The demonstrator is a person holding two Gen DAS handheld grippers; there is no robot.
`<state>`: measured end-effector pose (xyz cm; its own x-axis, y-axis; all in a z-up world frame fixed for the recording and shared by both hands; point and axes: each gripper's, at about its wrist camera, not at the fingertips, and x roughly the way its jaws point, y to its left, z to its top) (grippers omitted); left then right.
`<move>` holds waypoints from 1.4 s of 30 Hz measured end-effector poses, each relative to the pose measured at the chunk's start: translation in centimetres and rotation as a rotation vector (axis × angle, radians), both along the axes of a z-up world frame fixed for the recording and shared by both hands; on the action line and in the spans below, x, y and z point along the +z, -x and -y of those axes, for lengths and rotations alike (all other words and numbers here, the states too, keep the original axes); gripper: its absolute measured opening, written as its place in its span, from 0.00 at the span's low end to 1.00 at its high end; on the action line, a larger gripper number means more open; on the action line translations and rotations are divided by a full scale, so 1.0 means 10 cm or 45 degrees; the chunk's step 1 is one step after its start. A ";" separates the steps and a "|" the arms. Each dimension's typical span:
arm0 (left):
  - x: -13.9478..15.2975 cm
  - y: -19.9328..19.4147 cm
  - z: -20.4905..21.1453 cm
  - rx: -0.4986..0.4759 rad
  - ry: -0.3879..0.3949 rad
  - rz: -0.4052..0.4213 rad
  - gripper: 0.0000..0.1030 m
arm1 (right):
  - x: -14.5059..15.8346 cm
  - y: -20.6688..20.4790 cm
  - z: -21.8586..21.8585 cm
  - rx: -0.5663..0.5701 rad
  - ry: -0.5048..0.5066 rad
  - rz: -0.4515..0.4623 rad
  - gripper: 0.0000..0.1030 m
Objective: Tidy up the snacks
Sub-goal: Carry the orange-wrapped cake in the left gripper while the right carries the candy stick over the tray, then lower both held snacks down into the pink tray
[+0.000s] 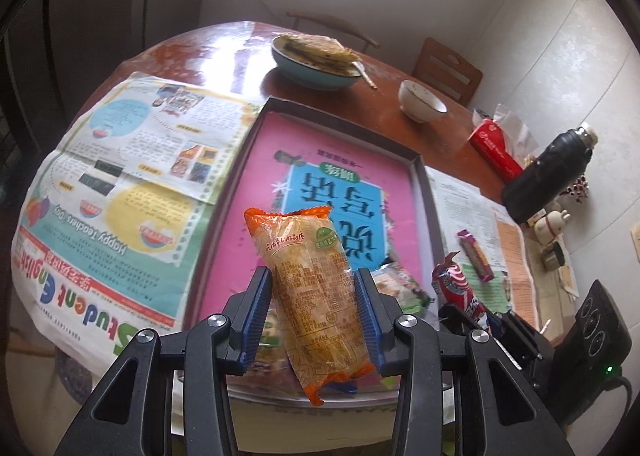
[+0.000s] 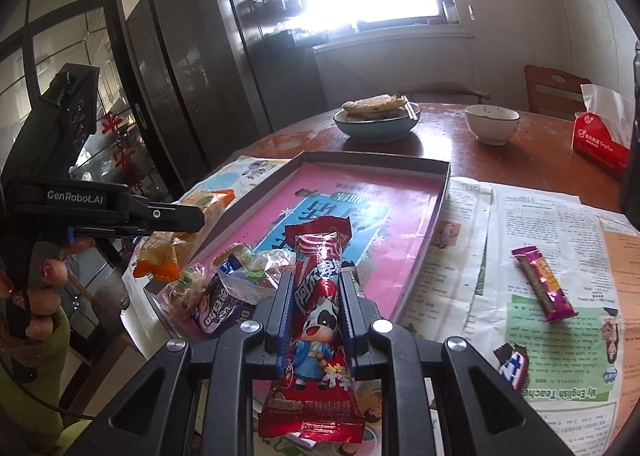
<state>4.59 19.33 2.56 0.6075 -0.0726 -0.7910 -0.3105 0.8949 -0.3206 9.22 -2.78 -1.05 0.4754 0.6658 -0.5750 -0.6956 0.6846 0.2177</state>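
My left gripper (image 1: 316, 288) is shut on an orange snack packet (image 1: 308, 280) and holds it above the near end of the pink-lined tray (image 1: 256, 160). My right gripper (image 2: 316, 288) is shut on a red lollipop packet (image 2: 316, 320), held above the tray's near right edge (image 2: 436, 216). Several snack packets (image 2: 236, 288) lie piled in the tray's near corner. A magenta snack bar (image 2: 544, 284) and a dark packet (image 2: 514, 366) lie on the newspaper to the right. The left gripper with the orange packet (image 2: 180, 248) shows at left in the right wrist view.
A blue bowl of flatbread (image 2: 376, 116), a white bowl (image 2: 492, 124) and a red tissue box (image 2: 600, 140) stand at the back of the round table. A black flask (image 1: 548, 172) stands at the right. Newspapers (image 1: 120, 184) cover the table either side of the tray.
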 end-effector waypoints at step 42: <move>-0.21 -0.14 0.07 -0.095 -0.110 -0.047 0.43 | -0.12 -0.07 -0.34 0.030 0.019 -0.021 0.21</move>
